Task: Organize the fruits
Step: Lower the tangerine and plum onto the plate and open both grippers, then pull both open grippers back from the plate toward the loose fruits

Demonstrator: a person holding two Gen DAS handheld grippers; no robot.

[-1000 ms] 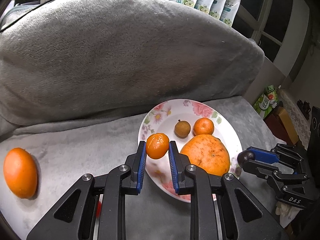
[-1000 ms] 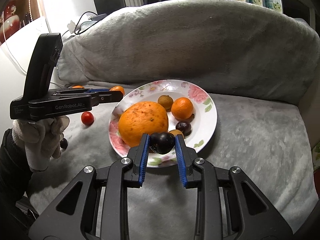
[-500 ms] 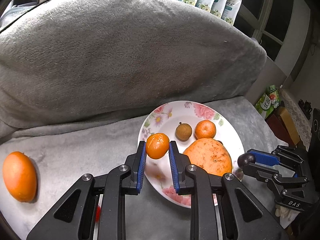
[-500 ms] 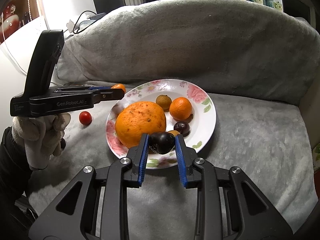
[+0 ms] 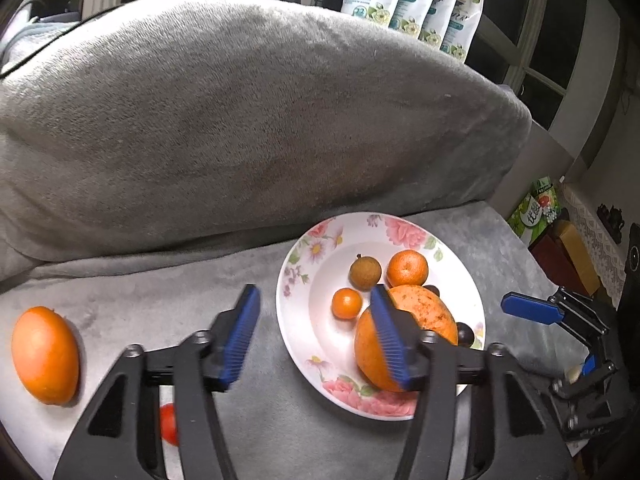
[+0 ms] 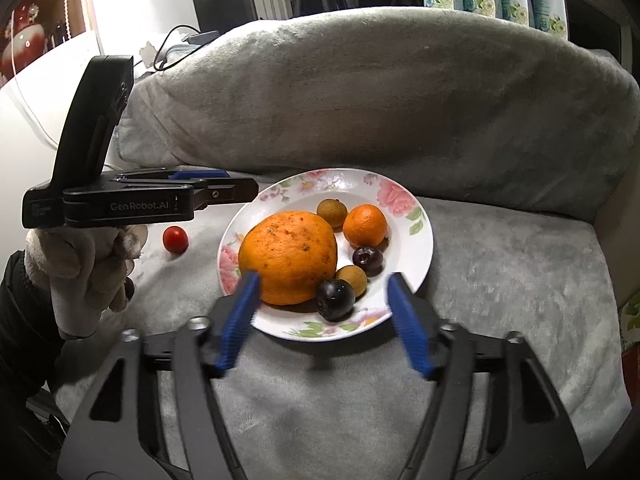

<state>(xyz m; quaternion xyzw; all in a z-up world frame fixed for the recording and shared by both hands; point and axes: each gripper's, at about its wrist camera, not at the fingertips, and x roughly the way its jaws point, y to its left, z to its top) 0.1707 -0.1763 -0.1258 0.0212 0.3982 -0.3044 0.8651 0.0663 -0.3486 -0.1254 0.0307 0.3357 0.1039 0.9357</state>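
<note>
The left gripper (image 5: pixel 314 330) has its jaws opening, the blue pads blurred with the motion, and nothing is pressed between them; the small orange kumquat (image 5: pixel 347 303) lies free on the floral plate (image 5: pixel 297 268), just beyond the gap and toward the right pad. Close behind that right pad sits the large orange (image 5: pixel 424 316), and farther out on the plate are a brown longan (image 5: pixel 364 273) and a mandarin (image 5: pixel 407 268) side by side. Off to the left of this gripper, well apart from the plate, an oval orange fruit (image 5: pixel 45 355) rests on the grey blanket (image 5: pixel 140 308), and a cherry tomato (image 5: pixel 169 424) shows under the left finger's arm. The right gripper (image 6: pixel 322 307) is likewise opening with its pads apart and blurred; the dark plum (image 6: pixel 335 299) sits between them on the plate's near edge, touched by neither pad. Just past it lie a second longan (image 6: pixel 353 278) and another dark plum (image 6: pixel 367 259), with the large orange on the left pad's side. Farther left, a gloved hand (image 6: pixel 80 272) holds the other gripper level over the blanket, its tip reaching the plate's far left rim. Behind everything rises a grey covered cushion (image 6: pixel 380 92).
</note>
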